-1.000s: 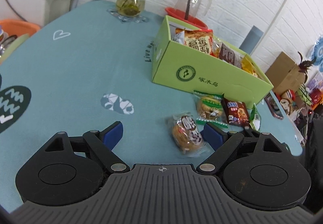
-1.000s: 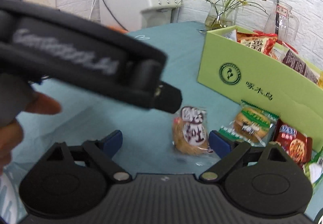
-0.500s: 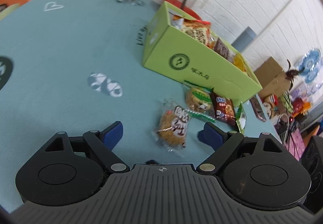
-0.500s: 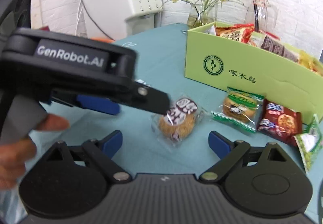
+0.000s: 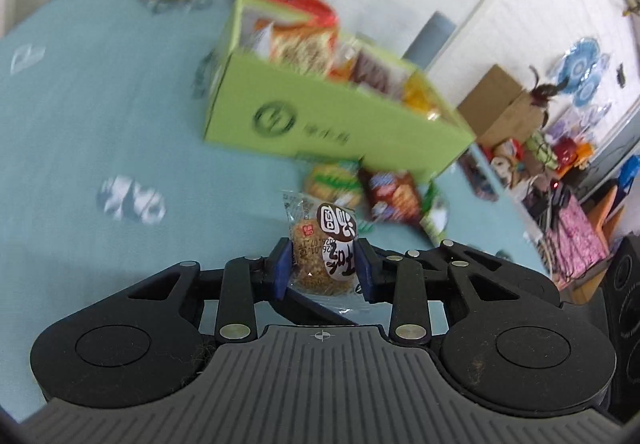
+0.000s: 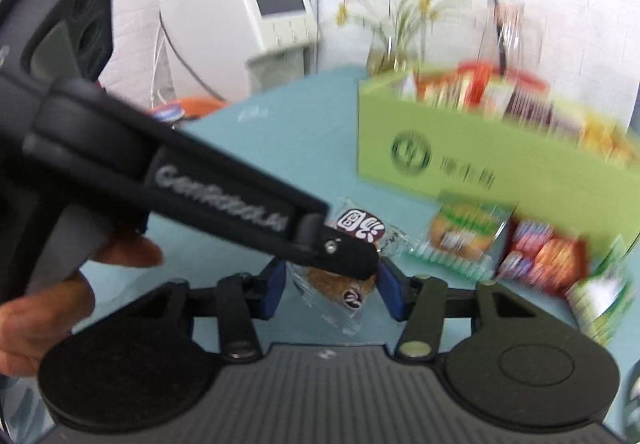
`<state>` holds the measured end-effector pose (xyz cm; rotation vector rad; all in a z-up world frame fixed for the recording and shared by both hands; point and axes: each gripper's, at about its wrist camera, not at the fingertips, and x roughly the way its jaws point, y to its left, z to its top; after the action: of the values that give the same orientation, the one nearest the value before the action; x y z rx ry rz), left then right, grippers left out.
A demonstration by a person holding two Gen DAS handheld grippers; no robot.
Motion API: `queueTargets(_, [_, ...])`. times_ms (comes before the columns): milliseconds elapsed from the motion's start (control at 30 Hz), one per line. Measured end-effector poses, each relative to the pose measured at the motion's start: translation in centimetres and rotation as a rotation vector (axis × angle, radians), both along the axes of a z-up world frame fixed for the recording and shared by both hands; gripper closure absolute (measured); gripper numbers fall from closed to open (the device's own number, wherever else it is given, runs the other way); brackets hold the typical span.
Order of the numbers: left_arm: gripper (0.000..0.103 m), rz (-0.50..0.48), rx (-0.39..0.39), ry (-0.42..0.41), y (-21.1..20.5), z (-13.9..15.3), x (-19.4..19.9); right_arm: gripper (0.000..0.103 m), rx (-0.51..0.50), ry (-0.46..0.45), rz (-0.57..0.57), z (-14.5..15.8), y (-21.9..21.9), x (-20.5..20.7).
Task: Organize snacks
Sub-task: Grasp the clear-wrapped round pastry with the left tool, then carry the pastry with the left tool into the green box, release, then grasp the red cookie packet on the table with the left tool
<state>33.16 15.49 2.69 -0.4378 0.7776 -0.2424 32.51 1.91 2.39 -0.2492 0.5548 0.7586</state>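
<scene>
One clear-wrapped round brown cake with a dark label [image 5: 323, 256] is pinched in the left tool [image 5: 323, 271], lifted off the teal bench [image 5: 100, 116]; right tool [image 6: 333, 290] half-closed, gripping nothing I can tell; next: carry it into the green cardboard box [image 5: 320, 116].

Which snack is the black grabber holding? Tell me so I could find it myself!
Find the big green box full of snacks on the blue tablecloth. In front of it lie a few packets, and nearer still the left gripper pinches a clear-wrapped round brown cake. It alone has a dark brown label with white writing; its neighbours are a green-striped packet and a red cookie packet.
</scene>
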Motion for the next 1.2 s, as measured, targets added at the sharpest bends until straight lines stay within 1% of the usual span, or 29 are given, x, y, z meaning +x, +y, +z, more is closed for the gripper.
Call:
queueTargets(33, [0.091, -0.008, 0.003, -0.034, -0.3, 1.5, 0.7, 0.044, 0.007, -0.033, -0.002, 1.1, -0.2, 0.4])
queueTargets(133, [0.091, -0.023, 0.023, -0.105, -1.1, 5.0, 3.7, 0.044, 0.020, -0.107, -0.023, 4.3, -0.7, 3.2])
queueTargets(200, [0.090, -0.028, 0.039, -0.139, -1.9, 6.7, 6.5, 0.044, 0.013, -0.137, -0.046, 5.8, -0.8, 5.9])
queueTargets(267, [0.091, -0.027, 0.066, -0.164, -2.6, 7.5, 9.5, 0.043, 0.007, -0.137, -0.067, 6.8, -0.7, 9.1])
queueTargets(333, [0.091, -0.002, 0.086, -0.170, -3.0, 7.2, 12.5, 0.042, -0.012, -0.109, -0.084, 6.9, -0.2, 12.7])
queueTargets(367, [0.091, 0.007, 0.093, -0.156, -3.1, 6.8, 14.0, 0.042, -0.031, -0.090, -0.084, 6.5, 0.1, 14.2])
queueTargets(433, [0.091, 0.021, 0.085, -0.096, -2.7, 5.0, 16.9, 0.041, -0.058, -0.038, -0.080, 5.0, 0.7, 16.8])
queueTargets(467, [0.090, 0.017, 0.080, -0.065, -2.6, 3.8, 18.0, 0.040, -0.065, -0.002, -0.072, 4.0, 0.5, 17.5])
queueTargets(500, [0.090, 0.008, 0.069, -0.045, -2.4, 2.8, 18.6, 0.034, -0.065, 0.010, -0.063, 3.0, 0.5, 18.0])
queueTargets(533, [0.088, -0.005, 0.051, -0.044, -2.1, 1.8, 18.9, 0.029, -0.072, -0.013, -0.055, 2.4, 0.4, 17.9])
queueTargets(600, [0.088, -0.017, 0.016, -0.058, -1.7, 1.3, 18.8, 0.026, -0.054, -0.028, -0.051, 2.2, -0.1, 17.6])
queueTargets(633, [0.085, -0.015, 0.000, -0.061, -1.5, 1.5, 18.7, 0.021, -0.043, -0.020, -0.047, 2.3, -0.4, 17.6])
queueTargets(667, [0.077, -0.017, -0.011, -0.065, -1.6, 1.8, 18.5, 0.017, -0.027, -0.003, -0.042, 2.6, -0.9, 17.3])
queueTargets(700, [0.073, -0.015, -0.018, -0.077, -1.6, 2.4, 18.0, 0.014, -0.017, -0.012, -0.051, 3.0, -1.6, 16.7])
queueTargets(733, [0.059, -0.005, -0.019, -0.105, -1.8, 3.2, 17.1, 0.010, 0.000, -0.039, -0.052, 3.6, -2.1, 16.0])
queueTargets(767, [0.042, 0.007, -0.012, -0.147, -1.9, 4.1, 15.9, 0.010, 0.016, -0.068, -0.054, 4.2, -2.7, 15.6])
queueTargets(833, [0.030, 0.031, 0.011, -0.223, -2.2, 5.9, 13.2, 0.010, 0.051, -0.121, -0.078, 5.7, -5.3, 13.0])
queueTargets(867, [0.029, 0.032, 0.012, -0.247, -2.4, 6.5, 11.9, 0.010, 0.071, -0.136, -0.088, 6.2, -6.7, 11.7])
queueTargets(933, [0.028, 0.013, -0.003, -0.265, -2.6, 6.9, 9.4, 0.010, 0.104, -0.144, -0.113, 6.3, -9.3, 9.3])
queueTargets(1000, [0.026, 0.000, -0.019, -0.255, -2.9, 6.1, 7.0, 0.010, 0.118, -0.115, -0.150, 5.2, -11.3, 7.1])
queueTargets(1100, [0.025, -0.011, -0.048, -0.194, -3.8, 3.0, 4.1, 0.009, 0.114, -0.029, -0.210, 1.7, -13.9, 4.5])
queueTargets(1133, [0.025, -0.015, -0.051, -0.163, -4.2, 1.8, 3.6, 0.009, 0.102, 0.004, -0.229, 0.6, -14.5, 4.1])
queueTargets(1200, [0.028, -0.033, -0.050, -0.093, -5.2, -0.3, 3.6, 0.009, 0.072, 0.076, -0.260, -1.8, -15.0, 4.8])
